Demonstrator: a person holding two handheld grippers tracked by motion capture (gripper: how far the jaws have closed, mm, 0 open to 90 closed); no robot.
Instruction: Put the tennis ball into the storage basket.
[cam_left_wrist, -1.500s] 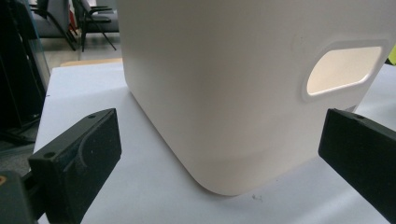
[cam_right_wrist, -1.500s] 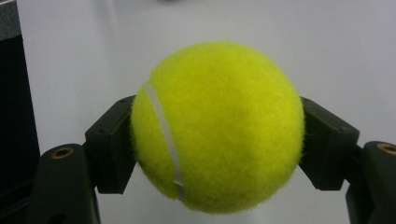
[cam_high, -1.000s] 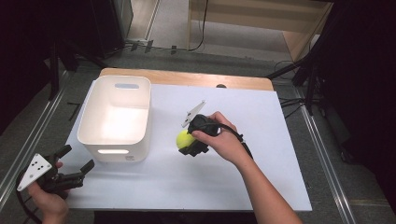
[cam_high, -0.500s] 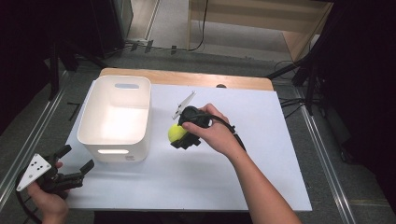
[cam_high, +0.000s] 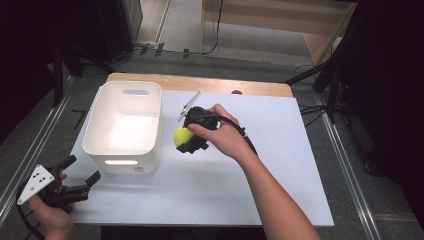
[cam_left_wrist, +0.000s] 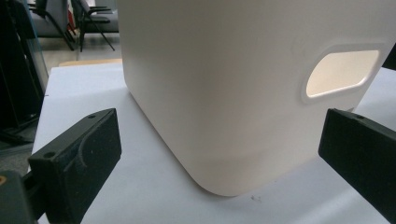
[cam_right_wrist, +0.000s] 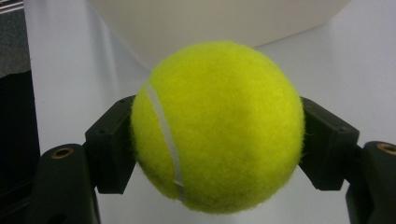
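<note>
Two fingers of my right gripper (cam_high: 186, 140) clamp the fuzzy yellow-green tennis ball (cam_high: 182, 135) beside the white plastic bin (cam_high: 125, 126), while my left gripper (cam_high: 80, 172) gapes wide, empty.

In the high view, the hand around the right claw (cam_high: 186, 141) covers most of it, and only part of the tennis ball (cam_high: 182, 135) peeks out. In the left gripper view the white bin (cam_left_wrist: 224, 93) is cut off at the top edge, so its rim and inside stay hidden. The worktop (cam_high: 280, 165) near edge is partly hidden by the forearm.
</note>
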